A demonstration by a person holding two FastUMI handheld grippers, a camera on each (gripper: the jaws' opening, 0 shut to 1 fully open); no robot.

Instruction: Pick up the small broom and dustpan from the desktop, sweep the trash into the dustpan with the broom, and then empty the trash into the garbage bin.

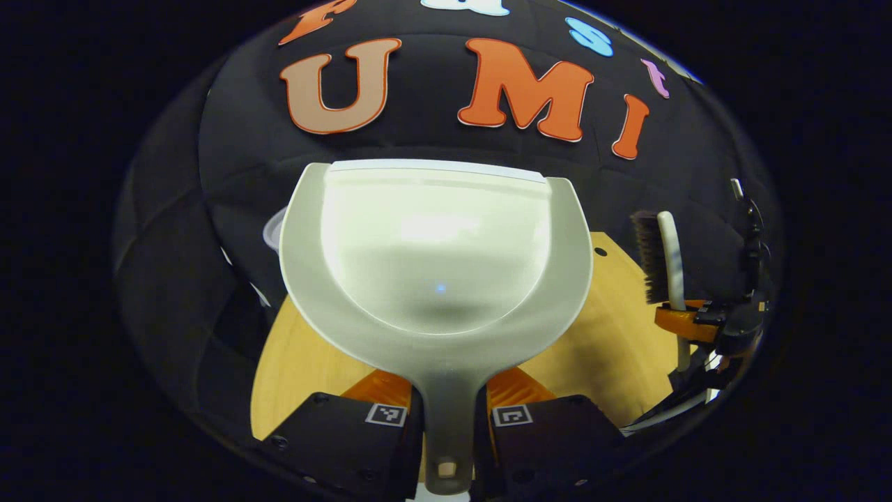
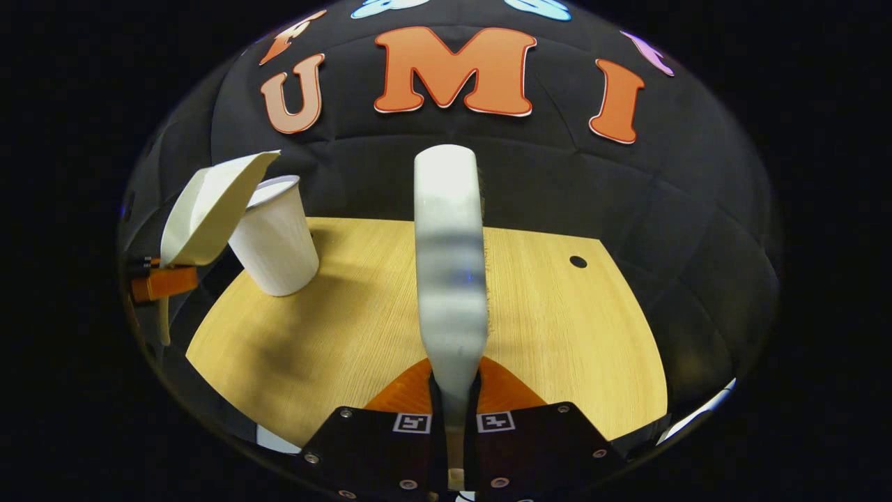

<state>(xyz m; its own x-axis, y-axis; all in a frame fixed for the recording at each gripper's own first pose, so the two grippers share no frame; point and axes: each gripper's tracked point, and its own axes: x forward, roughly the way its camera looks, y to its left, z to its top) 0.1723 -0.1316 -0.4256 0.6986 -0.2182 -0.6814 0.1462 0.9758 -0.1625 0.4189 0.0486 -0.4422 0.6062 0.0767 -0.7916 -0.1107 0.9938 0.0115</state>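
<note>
The left gripper (image 1: 448, 411) is held level above the wooden desktop (image 1: 306, 362), aimed at the booth's black wall. Its fingers are closed narrowly on the handle of the white dustpan (image 1: 435, 258), one finger pressing each side. The dustpan's long axis runs from 6 o'clock at the handle to 12 o'clock at its wide lip, with the open hollow facing the camera. In the left gripper view the other gripper sits at 3 o'clock, carrying the small broom (image 1: 662, 258) upright, bristles turned toward 9 o'clock.

The right gripper (image 2: 454, 404) also points forward over the desktop, lifted off it. Its fingers are drawn in tight on the broom's white handle, which rises between them. The broom's long axis runs from 6 o'clock to 12 o'clock, its back facing the camera and a fringe of bristles just showing along the 3 o'clock edge.

In the right gripper view the dustpan appears at 9 o'clock, tilted, its lip over the rim of the white garbage bin (image 2: 275, 240). The bin stands on the desktop's far corner, toward 10 o'clock. A small round hole (image 2: 578, 261) marks the desktop toward 2 o'clock.
</note>
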